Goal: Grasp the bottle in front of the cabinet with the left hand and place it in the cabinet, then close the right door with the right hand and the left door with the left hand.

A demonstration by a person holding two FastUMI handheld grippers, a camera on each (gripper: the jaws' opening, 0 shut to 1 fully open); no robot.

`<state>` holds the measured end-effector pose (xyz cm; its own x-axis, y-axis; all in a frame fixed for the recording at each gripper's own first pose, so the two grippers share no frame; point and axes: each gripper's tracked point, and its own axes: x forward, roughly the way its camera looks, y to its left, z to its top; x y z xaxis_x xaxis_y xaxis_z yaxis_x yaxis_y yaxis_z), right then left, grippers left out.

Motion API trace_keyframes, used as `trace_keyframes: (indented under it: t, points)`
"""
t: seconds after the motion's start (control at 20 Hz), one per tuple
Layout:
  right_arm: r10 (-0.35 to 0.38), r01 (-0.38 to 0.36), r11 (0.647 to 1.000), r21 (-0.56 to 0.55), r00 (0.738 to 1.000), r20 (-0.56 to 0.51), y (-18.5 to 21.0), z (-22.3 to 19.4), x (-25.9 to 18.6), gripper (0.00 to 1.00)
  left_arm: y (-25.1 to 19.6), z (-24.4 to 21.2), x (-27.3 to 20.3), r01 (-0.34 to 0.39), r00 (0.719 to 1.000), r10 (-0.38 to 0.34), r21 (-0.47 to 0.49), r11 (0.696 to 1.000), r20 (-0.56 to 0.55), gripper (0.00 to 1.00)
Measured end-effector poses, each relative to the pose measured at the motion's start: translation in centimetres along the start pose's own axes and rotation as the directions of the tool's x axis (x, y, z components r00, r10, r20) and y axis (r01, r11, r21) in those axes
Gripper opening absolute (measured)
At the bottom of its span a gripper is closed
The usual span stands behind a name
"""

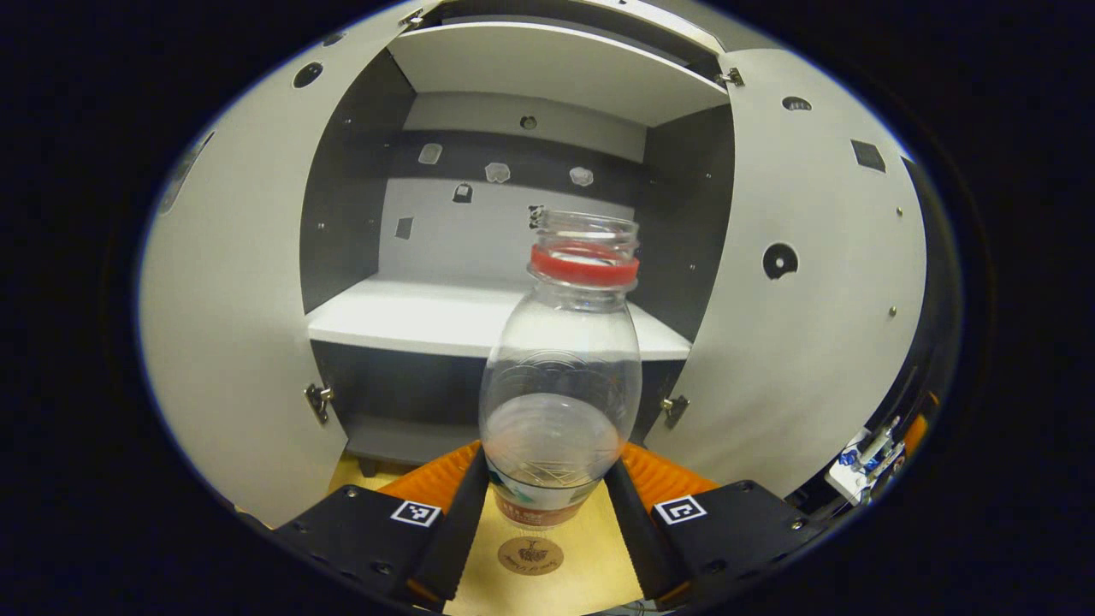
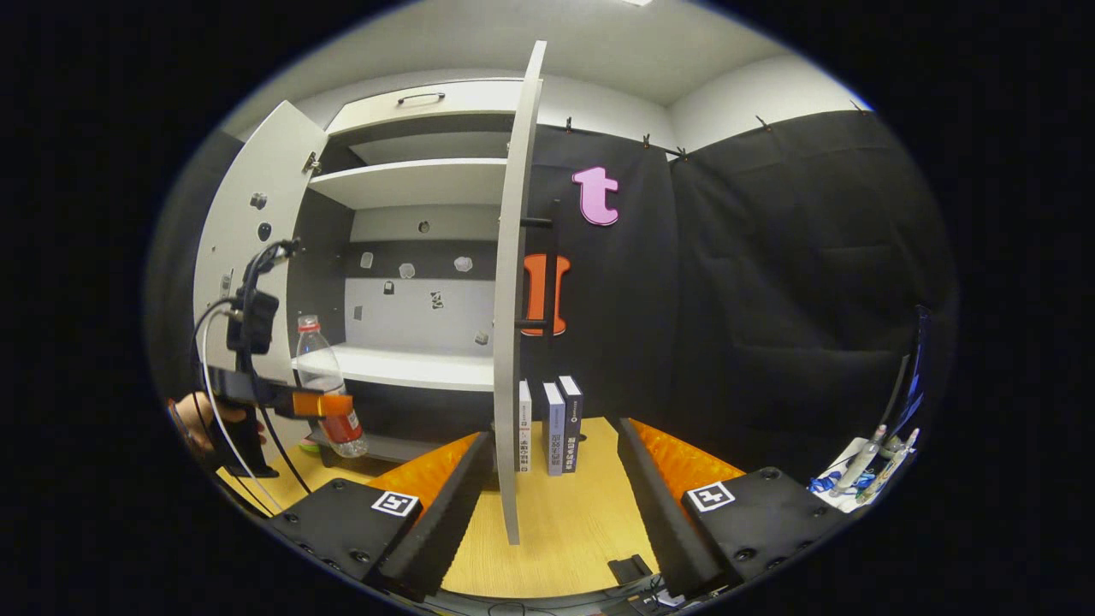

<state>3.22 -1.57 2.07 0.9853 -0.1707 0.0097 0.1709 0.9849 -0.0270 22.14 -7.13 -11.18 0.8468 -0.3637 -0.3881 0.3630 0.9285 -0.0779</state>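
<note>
— Clear plastic bottle (image 1: pixel 560 376), uncapped, red ring at the neck, pinched low on the body between both fingers of the left gripper (image 1: pixel 547 505). Hanging above the tabletop (image 1: pixel 547 590), in front of the open cabinet (image 1: pixel 513 316), neck at about 12 o'clock in the left gripper view.

— And from the right gripper view: bottle at 9 o'clock, standing upright just ahead of the shelf (image 2: pixel 402 366). Right gripper (image 2: pixel 554 488) spread wide, holding nothing, right door (image 2: pixel 513 291) edge-on at 12 o'clock between the fingers.

— Risks? Gripping so low, leaving the tall body free to tip. Judging by the height, possibly clipping the shelf lip with the base on the way in. Slipping too, smooth plastic against the pads.

— Also swinging the right door early and catching the left arm or bottle. Left door (image 1: pixel 231 325) standing wide at 9 o'clock, no hazard yet.

— Hard to make out: contact points, masked by the bottle's bulge. Label cut off by the fingers.

— Hand (image 2: pixel 192 423) on the left tool mostly cropped at the rim. Books (image 2: pixel 547 423) beside the cabinet half hidden behind the door.
</note>
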Motion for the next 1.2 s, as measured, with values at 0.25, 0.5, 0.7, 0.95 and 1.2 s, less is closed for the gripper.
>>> trace_keyframes:
  t: [0.25,0.5,0.7,0.95,1.2]
  points:
    - [-0.011,0.011,1.0,0.008,1.0,0.024,-1.4,0.7,-0.4,0.98,0.2,6.6,3.1,-0.004,0.999,0.002,0.044,0.999,0.041,0.76]
    - [-0.036,0.035,0.999,0.03,0.999,0.035,-3.3,1.0,-0.7,0.93,1.1,10.5,7.6,-0.027,0.999,0.026,0.05,0.998,0.019,0.76]
    - [-0.055,0.054,0.998,0.037,0.998,0.034,-4.7,1.1,-0.5,0.98,0.9,12.2,10.6,-0.03,1.0,0.03,0.077,0.997,0.001,0.76]
    - [-0.069,0.068,0.997,0.031,0.997,0.034,-5.4,1.0,-0.5,0.93,0.7,11.8,14.1,-0.028,0.998,0.033,0.075,0.997,-0.061,0.77]
    - [-0.065,0.064,0.997,0.037,0.998,0.026,-5.4,0.8,-0.4,0.93,0.8,10.7,15.3,-0.038,0.995,0.041,0.036,0.999,-0.09,0.79]
